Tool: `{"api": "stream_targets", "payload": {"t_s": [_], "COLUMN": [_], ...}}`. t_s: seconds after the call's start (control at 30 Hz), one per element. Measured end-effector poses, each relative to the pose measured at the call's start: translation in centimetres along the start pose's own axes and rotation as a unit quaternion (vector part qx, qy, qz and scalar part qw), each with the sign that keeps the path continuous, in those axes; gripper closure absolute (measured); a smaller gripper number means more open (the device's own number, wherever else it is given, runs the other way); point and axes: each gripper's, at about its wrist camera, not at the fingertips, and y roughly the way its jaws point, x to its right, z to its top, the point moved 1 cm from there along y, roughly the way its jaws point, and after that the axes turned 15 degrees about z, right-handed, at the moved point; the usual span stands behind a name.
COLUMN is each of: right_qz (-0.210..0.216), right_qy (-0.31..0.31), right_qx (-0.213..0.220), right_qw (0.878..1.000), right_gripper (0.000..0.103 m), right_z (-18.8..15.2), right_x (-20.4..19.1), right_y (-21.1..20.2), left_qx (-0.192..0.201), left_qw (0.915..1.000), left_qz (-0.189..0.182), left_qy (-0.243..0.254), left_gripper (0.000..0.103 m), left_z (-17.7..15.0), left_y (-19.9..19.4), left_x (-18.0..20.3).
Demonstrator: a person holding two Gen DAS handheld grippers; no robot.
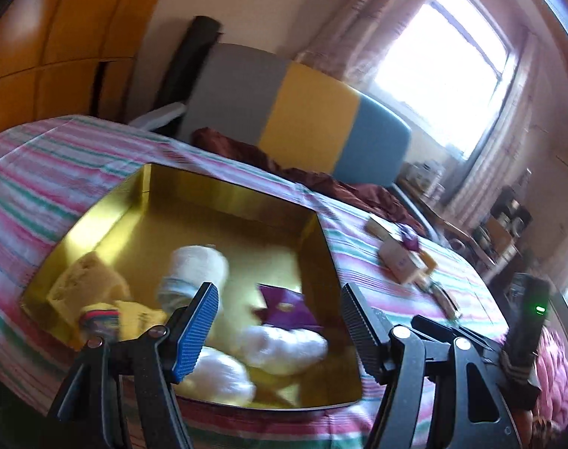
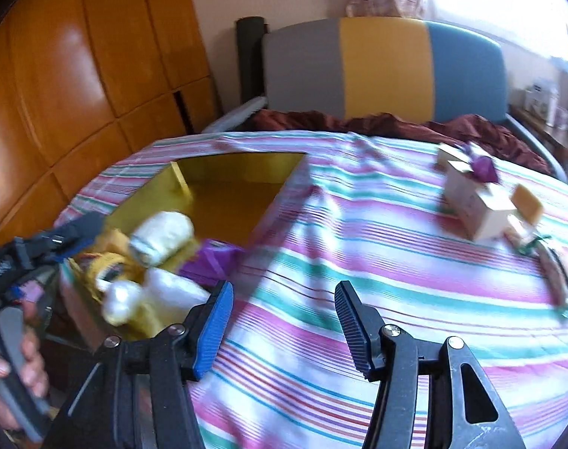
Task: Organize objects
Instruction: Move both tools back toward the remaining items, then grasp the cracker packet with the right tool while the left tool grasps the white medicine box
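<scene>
Presently, a gold tin [image 1: 216, 202] lies open on a bed with a striped sheet [image 2: 358, 262]. Inside the tin, at its near end, are a yellow sponge [image 1: 83, 280], a pale rolled cloth [image 1: 194, 269], a purple packet [image 1: 287, 305] and two white fluffy lumps [image 1: 284, 348]; the far half of the tin is bare. The left tongs [image 1: 278, 331] hang over the near edge of the tin, jaws well apart, nothing between the pads. The right tongs [image 2: 284, 331] are over the striped sheet just right of the tin, jaws partly open and gripping nothing. No earlier view is supplied.

To the right on the bed, well apart from the tin, lies a loose group: a small white carton [image 2: 474, 205], a purple wrapper [image 2: 484, 168] touching its far side, a tan card [image 2: 527, 204] and a long narrow item [image 2: 561, 273], too blurred to identify. A hand [image 2: 6, 370] holds the left tool at the left edge of the right view. Behind the bed stands a grey, yellow and blue headboard [image 2: 385, 67].
</scene>
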Motion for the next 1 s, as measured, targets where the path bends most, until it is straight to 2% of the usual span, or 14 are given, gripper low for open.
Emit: {"api": "stream_targets", "payload": {"t_s": [0.23,0.37,0.5,0.6,0.77,1.0], "right_qz": [-0.075,-0.131,-0.182,-0.217,-0.237,-0.196], "right_qy": [0.030,0.058,0.062,0.058,0.066,0.061], "right_qx": [-0.017,-0.022,-0.009,-0.002,-0.025,-0.053], "right_qw": [0.997,0.989,0.981,0.975,0.969,0.977], "right_gripper": [0.044,0.044,0.032,0.030,0.030,0.032], "right_z": [-2.3,-2.6,-1.7,-0.6,0.8,0.8], "right_x": [7.2,12.6,16.9,19.9,24.8,28.9], "right_y": [-2.7,-5.0,-7.1,-8.5,-8.9,-8.0], "left_qx": [-0.013,-0.027,-0.046,-0.058,-0.074,-0.108], "left_qw": [0.9983,0.9963,0.9928,0.9899,0.9854,0.9792], "left_qz": [-0.034,-0.055,-0.071,-0.079,-0.081,-0.076], "left_qy": [0.046,0.060,0.085,0.103,0.130,0.154], "left_gripper": [0.034,0.034,0.034,0.034,0.034,0.034], "left_z": [-0.8,-1.3,-2.1,-2.8,-3.7,-4.6], "left_y": [-0.4,-0.2,0.1,0.3,0.6,2.4], "left_x": [4.4,7.1,10.0,11.8,13.6,16.1]}}
